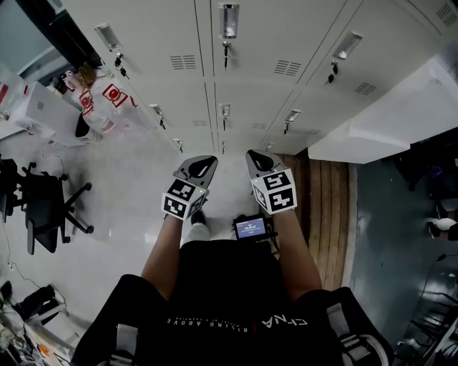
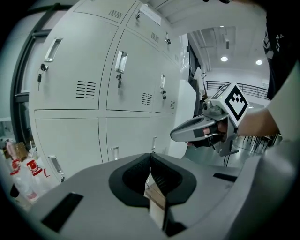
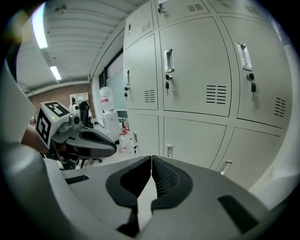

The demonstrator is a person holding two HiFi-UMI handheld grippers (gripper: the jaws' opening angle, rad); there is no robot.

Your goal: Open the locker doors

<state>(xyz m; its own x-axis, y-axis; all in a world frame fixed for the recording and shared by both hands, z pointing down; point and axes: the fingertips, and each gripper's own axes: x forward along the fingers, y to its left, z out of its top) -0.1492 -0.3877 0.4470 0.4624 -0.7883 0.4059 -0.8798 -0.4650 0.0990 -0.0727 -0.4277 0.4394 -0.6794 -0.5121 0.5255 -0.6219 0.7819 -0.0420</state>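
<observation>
shut tight at the left gripper (image 2: 150, 157), with perhaps a tan scrap (image 2: 154, 197) low in the seam; shut too at the right gripper (image 3: 151, 159), pad against pad. held side by side, apart, well short of the locker doors (image 1: 279, 43), all closed. counted in head view: nine handles (image 1: 228, 20), three rows of three. open floor (image 1: 136, 186) ahead; hemmed by one office chair (image 1: 43, 204) left, one white counter (image 1: 386, 121) edge right.
</observation>
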